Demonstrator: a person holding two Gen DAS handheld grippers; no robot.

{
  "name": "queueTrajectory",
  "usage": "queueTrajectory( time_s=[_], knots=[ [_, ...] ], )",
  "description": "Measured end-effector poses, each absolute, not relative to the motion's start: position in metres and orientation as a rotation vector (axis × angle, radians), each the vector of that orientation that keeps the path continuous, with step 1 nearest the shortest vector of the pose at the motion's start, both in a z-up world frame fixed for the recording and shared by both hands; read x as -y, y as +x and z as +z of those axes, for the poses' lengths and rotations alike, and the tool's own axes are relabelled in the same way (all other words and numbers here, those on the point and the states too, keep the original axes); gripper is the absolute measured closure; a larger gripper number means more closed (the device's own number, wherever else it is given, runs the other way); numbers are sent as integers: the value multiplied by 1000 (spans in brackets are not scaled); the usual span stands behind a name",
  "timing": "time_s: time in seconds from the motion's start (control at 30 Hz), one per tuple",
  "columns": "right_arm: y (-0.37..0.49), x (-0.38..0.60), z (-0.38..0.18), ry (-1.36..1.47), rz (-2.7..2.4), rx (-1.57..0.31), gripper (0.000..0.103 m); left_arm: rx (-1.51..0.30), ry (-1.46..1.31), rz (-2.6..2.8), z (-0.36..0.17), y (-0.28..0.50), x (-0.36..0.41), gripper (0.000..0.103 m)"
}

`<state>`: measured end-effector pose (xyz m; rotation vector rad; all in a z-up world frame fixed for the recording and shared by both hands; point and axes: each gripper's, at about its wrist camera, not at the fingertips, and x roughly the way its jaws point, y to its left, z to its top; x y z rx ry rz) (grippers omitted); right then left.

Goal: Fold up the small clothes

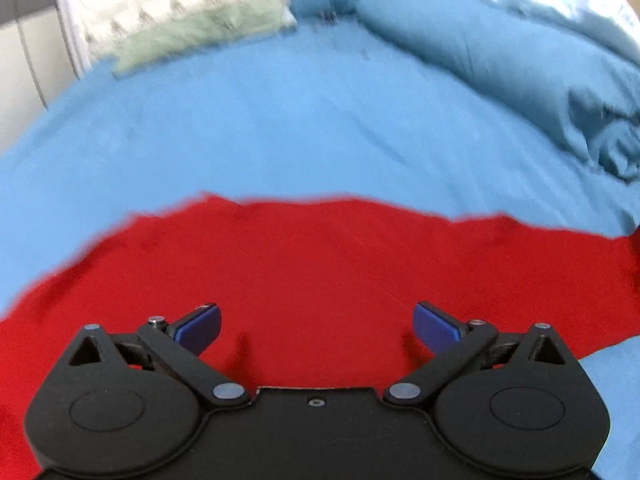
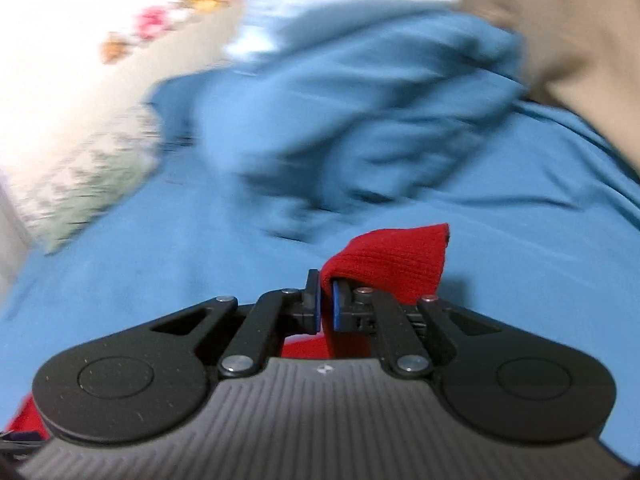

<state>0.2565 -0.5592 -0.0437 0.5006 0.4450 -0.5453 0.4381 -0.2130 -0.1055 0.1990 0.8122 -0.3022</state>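
The right hand-held gripper (image 2: 326, 306) is pinched nearly closed on a ribbed red edge of the red garment (image 1: 320, 272): cloth passes between the blue pads (image 2: 316, 304) and a flap of it stands up and over the right-hand finger, while more red shows below the gripper body, so the garment hangs or trails back toward the person from that grip. The left hand-held gripper (image 1: 318, 326) stands wide open and holds nothing; its blue pads (image 1: 200, 326) hover apart, just above the red cloth and pointing steeply down at it. From the left wrist view the garment lies spread flat on the bed (image 1: 280, 128), directly under and ahead of the open fingers, its long axis running across the view from left to right, with its far edge a wavy line against the blue sheet. The left hand is therefore the one placed to take a second hold, and I judge the next move turns on closing it on cloth straight below it, well apart from the right grip. Beyond lie a bunched blue duvet (image 1: 500, 72) and a pale patterned pillow (image 1: 180, 8). Both views are motion-blurred; no brand, label or writing can be read, only a small unreadable mark on the right gripper's grey body.
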Motion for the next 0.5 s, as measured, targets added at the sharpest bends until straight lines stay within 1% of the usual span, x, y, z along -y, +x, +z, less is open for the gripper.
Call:
queueTrajectory(
  time_s=[0.07, 0.17, 0.27, 0.33, 0.43, 0.5],
  knots=[
    [281, 527, -21, 502, -430, -416, 82, -771, 178, -282, -90, 436, 183, 0],
    [320, 468, -1, 490, -249, -394, 82, -744, 140, -259, -73, 435, 136, 0],
    [358, 397, -3, 462, -57, -408, 82, -730, 125, -216, -69, 431, 91, 0],
    [382, 348, -19, 436, 52, -446, 82, -735, 115, -179, -74, 430, 62, 0],
    [411, 284, -64, 417, 162, -546, 82, -756, 94, -145, -87, 426, 29, 0],
    [423, 249, -101, 387, 188, -646, 82, -768, 92, -126, -94, 422, 13, 0]
  ],
)
